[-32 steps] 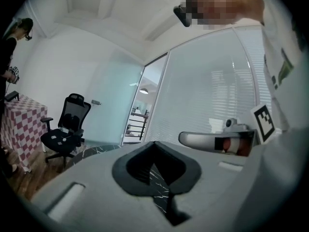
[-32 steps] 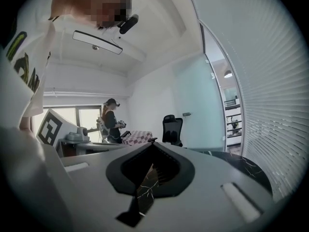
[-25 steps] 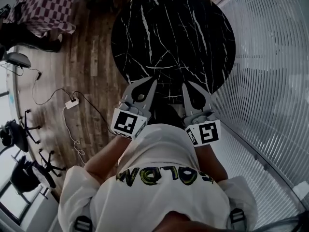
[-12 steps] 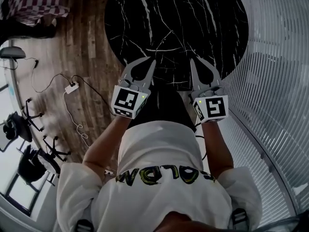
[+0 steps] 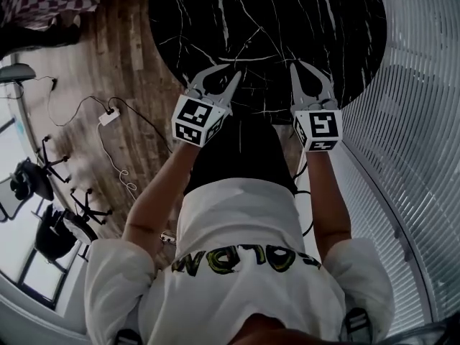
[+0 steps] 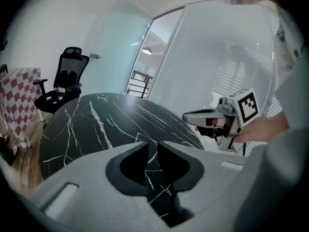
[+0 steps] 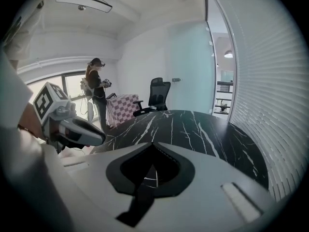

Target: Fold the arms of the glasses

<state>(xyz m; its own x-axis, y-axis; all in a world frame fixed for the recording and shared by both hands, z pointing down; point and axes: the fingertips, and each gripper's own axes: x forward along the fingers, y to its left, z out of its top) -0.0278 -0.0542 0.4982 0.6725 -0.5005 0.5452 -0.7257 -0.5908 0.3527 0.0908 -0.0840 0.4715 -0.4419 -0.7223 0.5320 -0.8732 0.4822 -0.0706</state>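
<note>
Over the near rim of a round black marble table (image 5: 287, 20), veined in white, we hold both grippers side by side and apart, each pointing across the top. We see the left gripper (image 6: 152, 148) with its jaws slightly released: a narrow gap shows between the tips, only veined marble behind it and nothing in the gap. The right gripper (image 7: 153, 145) is clenched, its tips meeting with nothing between them. We cannot tell where the glasses are, since no view shows them; the part of the tabletop that we see is dark, glossy stone with pale reflections.

Around the table lies a wooden plank floor (image 5: 129, 56), and on it, to our left, a white power strip (image 5: 108, 115) with a thin cable trailing from it. To our right runs a curved wall of frosted, slatted glass (image 5: 424, 121). Beyond the far side of the table stands a black office chair (image 6: 65, 81), just beside a piece of furniture draped in a checked cloth (image 7: 120, 106). Near that cloth, by a window, a person (image 7: 96, 93) stands. More chair bases (image 5: 43, 171) show at the far left of the head view.
</note>
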